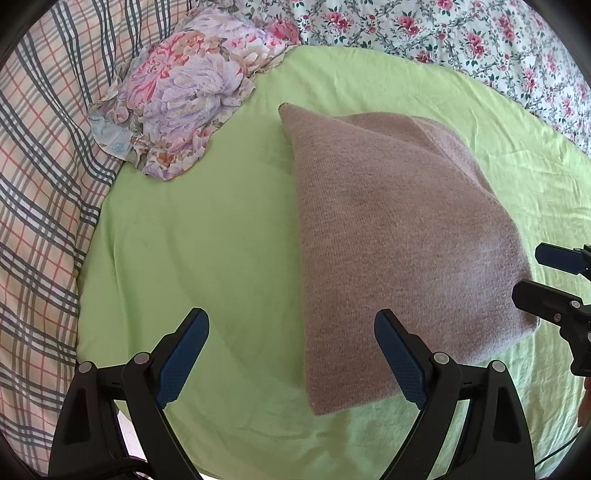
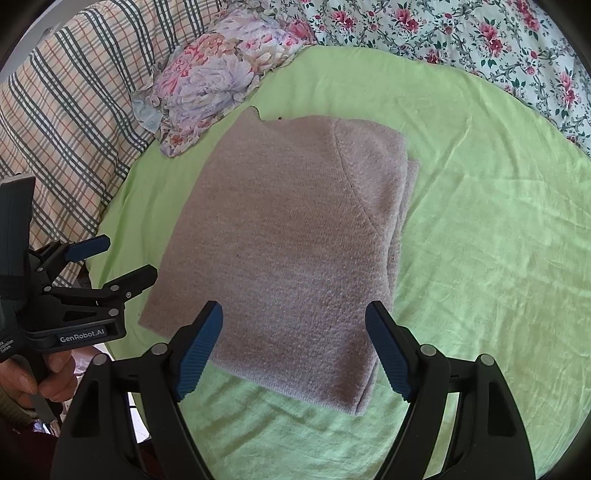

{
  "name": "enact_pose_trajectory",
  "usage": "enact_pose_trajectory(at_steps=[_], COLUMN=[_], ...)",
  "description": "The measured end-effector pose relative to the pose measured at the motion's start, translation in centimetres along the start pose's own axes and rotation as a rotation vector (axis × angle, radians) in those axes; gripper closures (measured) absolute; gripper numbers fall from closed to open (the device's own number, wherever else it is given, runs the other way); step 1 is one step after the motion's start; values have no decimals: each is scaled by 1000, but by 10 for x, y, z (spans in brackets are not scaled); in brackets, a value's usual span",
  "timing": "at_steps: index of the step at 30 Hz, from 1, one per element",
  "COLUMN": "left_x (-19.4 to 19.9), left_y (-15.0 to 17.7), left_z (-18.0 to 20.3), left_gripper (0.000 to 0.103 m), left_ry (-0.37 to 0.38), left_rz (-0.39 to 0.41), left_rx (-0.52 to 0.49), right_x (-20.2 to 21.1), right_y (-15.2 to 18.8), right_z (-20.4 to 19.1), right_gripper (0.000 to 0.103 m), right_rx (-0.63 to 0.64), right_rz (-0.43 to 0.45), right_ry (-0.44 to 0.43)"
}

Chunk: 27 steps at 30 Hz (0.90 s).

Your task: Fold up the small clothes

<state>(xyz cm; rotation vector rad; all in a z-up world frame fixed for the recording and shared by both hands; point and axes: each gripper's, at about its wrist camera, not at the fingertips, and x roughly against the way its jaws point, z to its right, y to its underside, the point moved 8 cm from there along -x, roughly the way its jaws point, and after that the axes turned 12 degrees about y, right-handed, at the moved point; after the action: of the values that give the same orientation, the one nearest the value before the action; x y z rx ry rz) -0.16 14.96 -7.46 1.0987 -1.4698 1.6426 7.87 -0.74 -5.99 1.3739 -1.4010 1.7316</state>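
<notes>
A taupe knitted sweater (image 1: 399,236) lies folded into a compact rectangle on the light green sheet (image 1: 207,236); it also shows in the right wrist view (image 2: 295,251). My left gripper (image 1: 291,332) is open and empty, above the sheet at the sweater's near left edge; it also shows in the right wrist view (image 2: 122,258). My right gripper (image 2: 293,321) is open and empty, hovering over the sweater's near edge; it also shows at the right edge of the left wrist view (image 1: 532,273).
A crumpled floral cloth (image 1: 184,92) lies beyond the sweater at the back left (image 2: 218,74). A plaid quilt (image 1: 44,177) borders the left side. A flowered bedspread (image 1: 461,33) runs along the back and right.
</notes>
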Motion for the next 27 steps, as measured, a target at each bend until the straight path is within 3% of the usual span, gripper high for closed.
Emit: enact_pose_trajectory(at_steps=[27], left_x=[-5], left_y=[-9], left_z=[0], left_gripper=[11], left_ry=[7], left_rz=[-6], left_rx=[-13], right_x=[-6], right_y=[-7], right_z=[17], right_gripper=[22], right_rx=[-27], right_rz=[-8], right_ry=[1])
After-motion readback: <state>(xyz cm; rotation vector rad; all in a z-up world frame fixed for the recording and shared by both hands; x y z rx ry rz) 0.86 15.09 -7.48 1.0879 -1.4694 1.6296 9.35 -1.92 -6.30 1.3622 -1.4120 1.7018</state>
